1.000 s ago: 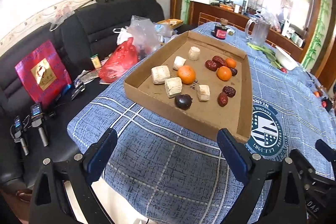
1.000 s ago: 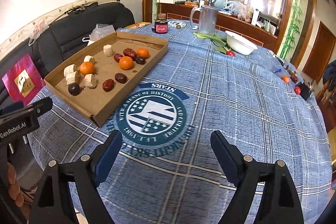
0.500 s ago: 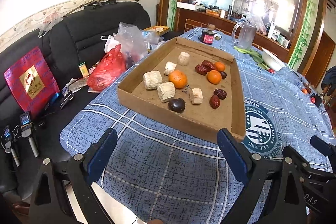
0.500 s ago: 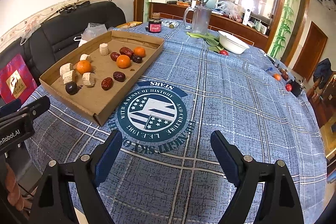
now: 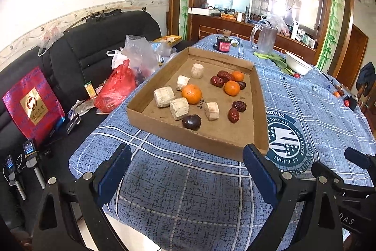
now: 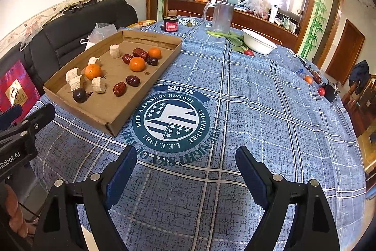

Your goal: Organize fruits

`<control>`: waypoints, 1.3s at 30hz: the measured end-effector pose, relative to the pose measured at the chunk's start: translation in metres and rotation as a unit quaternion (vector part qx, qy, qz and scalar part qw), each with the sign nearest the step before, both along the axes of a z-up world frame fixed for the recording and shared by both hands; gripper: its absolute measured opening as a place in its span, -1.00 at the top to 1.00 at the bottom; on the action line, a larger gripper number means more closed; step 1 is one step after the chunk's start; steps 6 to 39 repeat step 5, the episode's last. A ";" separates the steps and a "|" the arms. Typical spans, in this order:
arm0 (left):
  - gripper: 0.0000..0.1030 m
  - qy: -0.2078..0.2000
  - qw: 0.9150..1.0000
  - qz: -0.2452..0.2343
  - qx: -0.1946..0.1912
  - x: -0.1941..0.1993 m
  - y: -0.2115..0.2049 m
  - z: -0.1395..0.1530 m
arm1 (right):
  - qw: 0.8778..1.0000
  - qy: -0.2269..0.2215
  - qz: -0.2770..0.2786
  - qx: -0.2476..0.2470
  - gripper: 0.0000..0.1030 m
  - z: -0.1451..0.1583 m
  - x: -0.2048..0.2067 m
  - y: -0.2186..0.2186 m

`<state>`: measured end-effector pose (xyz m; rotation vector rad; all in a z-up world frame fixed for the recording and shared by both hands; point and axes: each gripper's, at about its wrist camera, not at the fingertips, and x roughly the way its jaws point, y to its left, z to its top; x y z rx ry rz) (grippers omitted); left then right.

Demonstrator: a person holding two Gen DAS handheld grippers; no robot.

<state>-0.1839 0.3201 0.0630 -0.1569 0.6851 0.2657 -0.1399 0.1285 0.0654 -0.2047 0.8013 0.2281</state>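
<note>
Tablecloth [image 6: 258,109], blue plaid, carries cardboard tray [image 6: 141,95] beside black sofa [image 5: 94,44].

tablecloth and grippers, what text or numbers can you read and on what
"STARS", "A SENSE OF HISTORY AND CULTURE", "L.E.E.1987": tablecloth emblem.
"Robot.AI", start cut off: left gripper body.
"DAS", partial: right gripper body.
Handwriting on cardboard tray, red jar label, red gift bag: unreadable.

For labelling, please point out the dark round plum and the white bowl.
dark round plum [image 5: 191,121], left wrist view, centre of its skin.
white bowl [image 6: 258,44], right wrist view, outer wall.
</note>
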 end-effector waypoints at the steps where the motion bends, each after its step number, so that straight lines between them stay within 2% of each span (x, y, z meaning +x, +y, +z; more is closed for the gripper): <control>1: -0.86 0.000 1.000 -0.001 0.001 0.000 0.000 0.000 | 1.000 0.000 -0.001 -0.001 -0.73 0.000 0.000 0.000; 4: -0.86 0.001 1.000 0.003 0.010 -0.001 0.000 0.000 | 1.000 0.000 -0.005 -0.002 -0.73 0.001 -0.001 -0.003; 39: -0.86 0.003 1.000 0.003 0.009 -0.001 0.000 0.000 | 1.000 0.001 -0.007 -0.002 -0.73 0.001 0.000 -0.004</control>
